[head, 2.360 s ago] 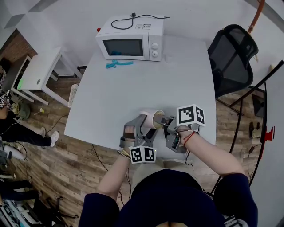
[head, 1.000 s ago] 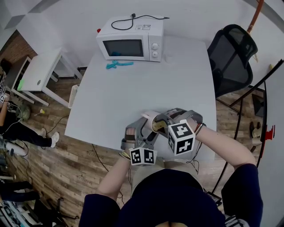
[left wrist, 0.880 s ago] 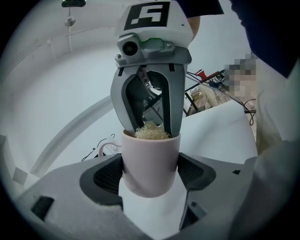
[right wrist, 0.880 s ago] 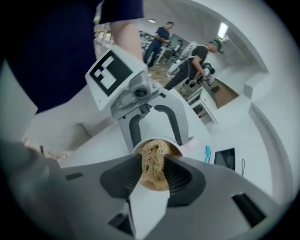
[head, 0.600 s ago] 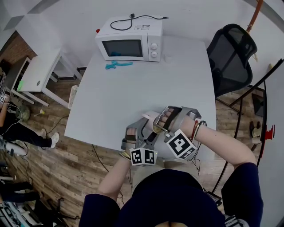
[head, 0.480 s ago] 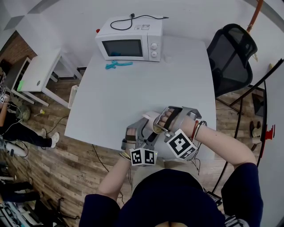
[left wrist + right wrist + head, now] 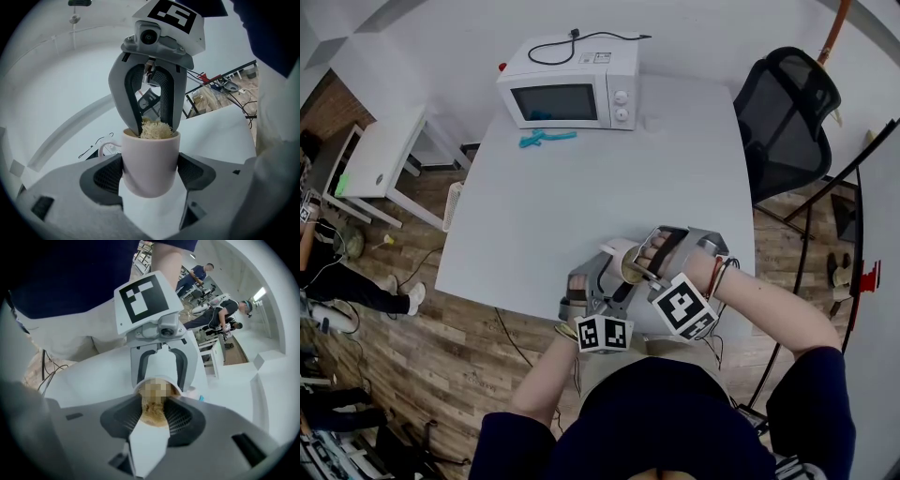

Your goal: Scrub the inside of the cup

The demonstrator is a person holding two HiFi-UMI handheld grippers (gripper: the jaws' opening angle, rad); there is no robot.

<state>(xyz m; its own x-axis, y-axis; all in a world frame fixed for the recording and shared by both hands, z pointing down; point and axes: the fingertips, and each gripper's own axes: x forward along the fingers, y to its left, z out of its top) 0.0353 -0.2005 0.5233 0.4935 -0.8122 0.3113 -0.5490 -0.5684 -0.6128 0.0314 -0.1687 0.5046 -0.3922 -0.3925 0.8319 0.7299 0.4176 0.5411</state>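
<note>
Clamping cup (image 7: 150,154), left gripper (image 7: 150,174); right gripper (image 7: 154,416) presses scrubber (image 7: 154,130) inside.

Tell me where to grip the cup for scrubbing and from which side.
Grip the cup across its round body below the rim, coming from its base end, as the left gripper does: that leaves the mouth free for the scrubber.

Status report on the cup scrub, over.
Left gripper shut on cup. Right gripper shut on scrub pad, pad in the cup mouth. Nothing blocking.
</note>
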